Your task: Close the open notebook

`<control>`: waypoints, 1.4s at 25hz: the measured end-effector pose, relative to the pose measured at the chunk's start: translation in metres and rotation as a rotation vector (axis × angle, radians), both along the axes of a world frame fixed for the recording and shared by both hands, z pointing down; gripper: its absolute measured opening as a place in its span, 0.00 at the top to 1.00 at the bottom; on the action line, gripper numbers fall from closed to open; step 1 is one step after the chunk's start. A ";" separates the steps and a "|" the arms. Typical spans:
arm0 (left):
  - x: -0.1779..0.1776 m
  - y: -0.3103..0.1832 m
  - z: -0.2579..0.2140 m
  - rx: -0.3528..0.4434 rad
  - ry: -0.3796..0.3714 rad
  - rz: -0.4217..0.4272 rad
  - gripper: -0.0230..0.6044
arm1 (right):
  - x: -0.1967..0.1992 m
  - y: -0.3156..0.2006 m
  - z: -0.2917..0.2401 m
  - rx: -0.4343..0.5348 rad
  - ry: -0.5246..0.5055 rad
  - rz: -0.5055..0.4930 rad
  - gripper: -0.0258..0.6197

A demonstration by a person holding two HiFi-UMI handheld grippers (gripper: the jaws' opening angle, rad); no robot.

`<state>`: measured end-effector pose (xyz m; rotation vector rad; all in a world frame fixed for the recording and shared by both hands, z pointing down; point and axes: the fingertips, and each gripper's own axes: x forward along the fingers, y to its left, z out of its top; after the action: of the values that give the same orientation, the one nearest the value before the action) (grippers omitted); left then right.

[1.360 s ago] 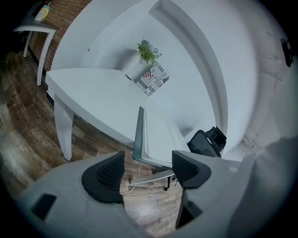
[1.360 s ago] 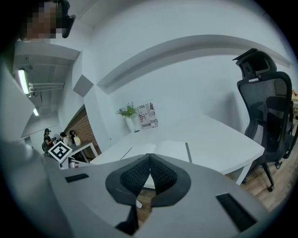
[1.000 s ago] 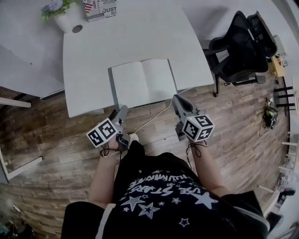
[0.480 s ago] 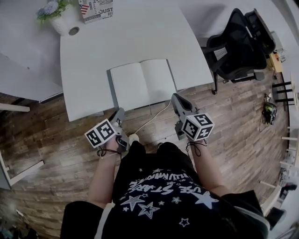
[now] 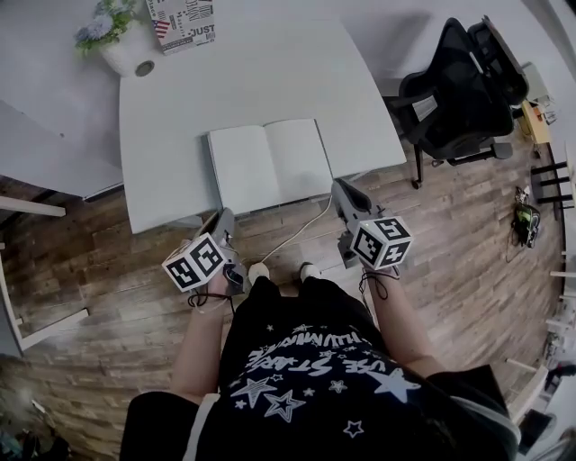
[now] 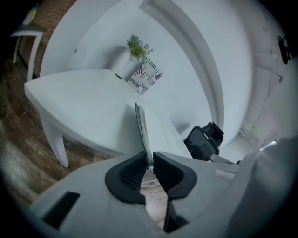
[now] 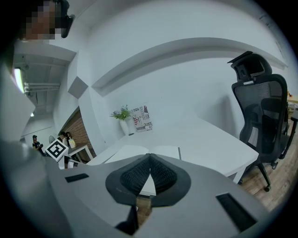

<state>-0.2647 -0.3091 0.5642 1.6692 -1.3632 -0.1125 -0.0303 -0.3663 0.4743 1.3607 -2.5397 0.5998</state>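
The open notebook (image 5: 265,164) lies with blank white pages up near the front edge of the white table (image 5: 261,72). My left gripper (image 5: 222,217) is at its front left corner. In the left gripper view its jaws are closing, and the pads (image 6: 132,173) pinch the thin edge of the notebook's left cover (image 6: 144,132), seen edge-on. My right gripper (image 5: 340,188) hovers off the notebook's front right corner, shut with nothing in it. In the right gripper view the notebook (image 7: 139,152) lies just beyond the meeting pads of the right gripper (image 7: 150,170).
A white pot with flowers (image 5: 121,49) and a printed card (image 5: 184,18) stand at the table's far left. A black office chair (image 5: 459,90) is to the right. A white cable (image 5: 297,230) runs over the wooden floor below the table edge.
The left gripper's jaws went from wide open to nearly closed on the notebook's left cover edge, and that gripper rose a little. The right gripper stayed in place.
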 end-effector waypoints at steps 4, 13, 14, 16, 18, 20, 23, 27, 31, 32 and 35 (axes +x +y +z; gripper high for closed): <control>0.009 0.001 -0.021 0.040 -0.114 -0.002 0.87 | 0.019 0.002 -0.004 0.005 -0.011 -0.004 0.95; 0.040 -0.010 -0.064 0.127 -0.366 0.000 0.87 | 0.062 -0.004 -0.012 0.025 -0.036 -0.018 0.95; 0.044 -0.012 -0.068 0.135 -0.389 0.005 0.87 | 0.067 -0.005 -0.013 0.026 -0.039 -0.017 0.95; 0.054 -0.015 -0.077 0.158 -0.441 0.021 0.87 | 0.075 -0.005 -0.013 0.028 -0.048 -0.017 0.95; 0.066 -0.019 -0.087 0.182 -0.492 0.045 0.87 | 0.083 -0.005 -0.014 0.030 -0.056 -0.016 0.95; 0.078 -0.023 -0.094 0.199 -0.528 0.063 0.87 | 0.091 -0.006 -0.014 0.031 -0.063 -0.014 0.95; 0.095 -0.029 -0.101 0.218 -0.559 0.081 0.87 | 0.104 -0.010 -0.015 0.032 -0.075 -0.006 0.95; 0.125 -0.037 -0.106 0.241 -0.589 0.125 0.87 | 0.123 -0.015 -0.016 0.031 -0.087 0.003 0.95; 0.159 -0.045 -0.104 0.260 -0.619 0.186 0.87 | 0.139 -0.019 -0.014 0.027 -0.094 0.008 0.95; 0.167 -0.047 -0.102 0.260 -0.627 0.196 0.87 | 0.143 -0.019 -0.013 0.025 -0.094 0.008 0.95; 0.190 -0.054 -0.095 0.257 -0.656 0.222 0.87 | 0.155 -0.023 -0.010 0.022 -0.088 0.004 0.95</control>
<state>-0.0742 -0.3628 0.4691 2.1749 -1.6690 0.4436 0.1244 -0.3891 0.4646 1.3761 -2.6204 0.6482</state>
